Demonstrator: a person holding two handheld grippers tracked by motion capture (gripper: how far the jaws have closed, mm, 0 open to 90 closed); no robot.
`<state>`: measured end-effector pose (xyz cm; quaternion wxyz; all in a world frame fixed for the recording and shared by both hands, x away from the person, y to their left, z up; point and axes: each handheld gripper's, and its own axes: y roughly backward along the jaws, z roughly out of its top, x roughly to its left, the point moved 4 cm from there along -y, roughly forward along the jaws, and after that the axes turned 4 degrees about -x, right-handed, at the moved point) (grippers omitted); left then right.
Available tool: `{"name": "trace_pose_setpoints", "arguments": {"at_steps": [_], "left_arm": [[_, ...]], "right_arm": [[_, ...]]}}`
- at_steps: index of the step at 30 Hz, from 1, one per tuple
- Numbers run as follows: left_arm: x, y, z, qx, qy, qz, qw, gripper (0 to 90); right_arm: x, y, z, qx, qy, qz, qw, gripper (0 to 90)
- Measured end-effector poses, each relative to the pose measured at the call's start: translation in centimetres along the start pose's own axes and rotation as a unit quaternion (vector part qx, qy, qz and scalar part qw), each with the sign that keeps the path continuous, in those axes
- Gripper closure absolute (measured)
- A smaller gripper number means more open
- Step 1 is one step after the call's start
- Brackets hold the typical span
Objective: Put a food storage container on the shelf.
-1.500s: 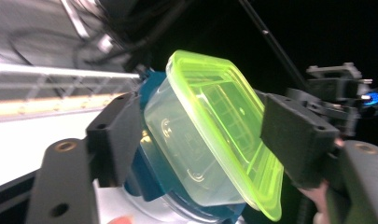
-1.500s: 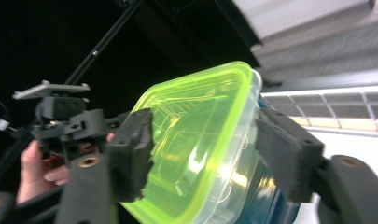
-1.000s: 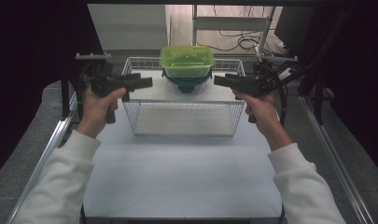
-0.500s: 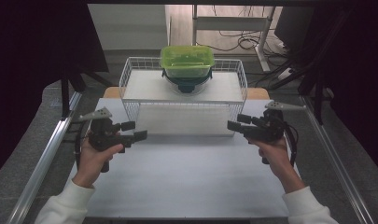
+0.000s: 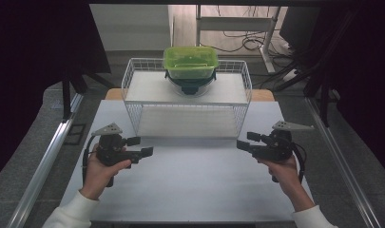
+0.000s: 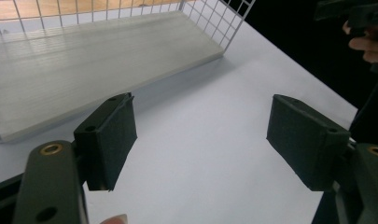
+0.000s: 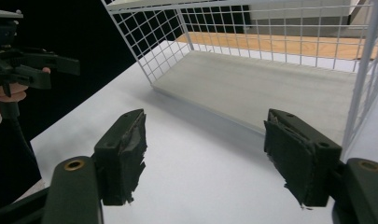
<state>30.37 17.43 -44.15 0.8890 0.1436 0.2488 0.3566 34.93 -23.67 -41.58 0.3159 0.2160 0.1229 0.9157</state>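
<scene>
The white surface carries a white wire rack at 12 o'clock, topped by a green lidded container. At 9 o'clock the left gripper, at 3 o'clock the right gripper; both have fingers apart, empty.

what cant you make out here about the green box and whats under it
- High view: what is inside the green lidded box is hidden by its tinted lid and walls.
- High view: the dark thing beneath the box is mostly covered by it; what it is cannot be told.
- Left gripper view and right gripper view: the top of the wire rack, where the box stands, is cut off by the upper edge.
</scene>
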Motion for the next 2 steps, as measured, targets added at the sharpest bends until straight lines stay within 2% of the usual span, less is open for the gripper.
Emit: {"name": "trace_pose_setpoints", "arguments": {"at_steps": [2], "left_arm": [[0.07, -0.11, -0.03, 0.002, 0.001, 0.000, 1.0000, 23.4]], "right_arm": [[-0.08, 0.03, -0.07, 0.001, 0.004, -0.005, 1.0000, 28.1]]}}
